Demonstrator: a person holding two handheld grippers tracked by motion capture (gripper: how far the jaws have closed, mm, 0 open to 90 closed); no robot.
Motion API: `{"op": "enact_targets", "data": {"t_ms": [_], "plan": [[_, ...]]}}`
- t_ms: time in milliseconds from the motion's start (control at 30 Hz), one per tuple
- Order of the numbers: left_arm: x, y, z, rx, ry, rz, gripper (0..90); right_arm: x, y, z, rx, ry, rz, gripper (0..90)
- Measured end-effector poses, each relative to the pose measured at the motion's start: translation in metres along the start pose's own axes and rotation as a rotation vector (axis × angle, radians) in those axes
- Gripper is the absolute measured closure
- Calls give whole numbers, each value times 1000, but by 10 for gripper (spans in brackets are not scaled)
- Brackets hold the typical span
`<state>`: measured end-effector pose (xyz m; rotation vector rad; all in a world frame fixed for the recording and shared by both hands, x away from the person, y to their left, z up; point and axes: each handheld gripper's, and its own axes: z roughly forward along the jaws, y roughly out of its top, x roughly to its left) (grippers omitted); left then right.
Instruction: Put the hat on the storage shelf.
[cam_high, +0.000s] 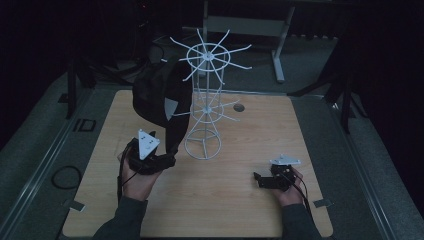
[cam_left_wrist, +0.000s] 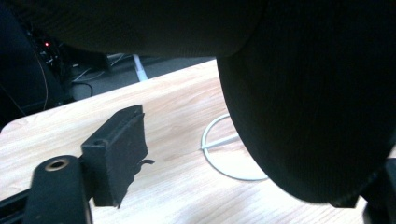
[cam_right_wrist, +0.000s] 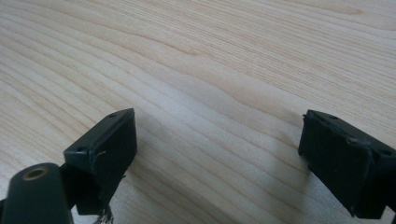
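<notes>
Item 1, right claw: rests low on the tabletop, jaws spread wide with bare wood grain between them, nothing held. It sits well apart from the work.

Item 2, left claw: jaws stand wide. From its own view a dark cloth mass lies between them, close against the far jaw; you cannot tell whether that pad presses on it, and the near pad stands clear.

Item 3, black cap: hangs just above and beyond your left claw, draped on the near side of the rack, its strap or lower edge trailing down to the claw. Judge it light, soft and limp in the crown, stiffer at the brim; not fragile, not slippery. Take it by a folded edge or the brim, where cloth bunches enough to pinch.

Item 4, white wire rack: stands just beyond and to the right of the left claw, ring base on the tabletop, spoked arms above. Likely light and tippy; pull the cap gently.
</notes>
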<state>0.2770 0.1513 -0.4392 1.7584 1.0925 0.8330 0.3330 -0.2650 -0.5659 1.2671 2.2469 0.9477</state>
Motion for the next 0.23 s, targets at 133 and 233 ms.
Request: {"op": "enact_targets", "data": {"t_ms": [133,233], "plan": [[3,-4,-5,2,-46,-25,170,0,0,0,0,0,0,113],[3,-7,-10,0,-69,-47,169,0,0,0,0,0,0,113]]}}
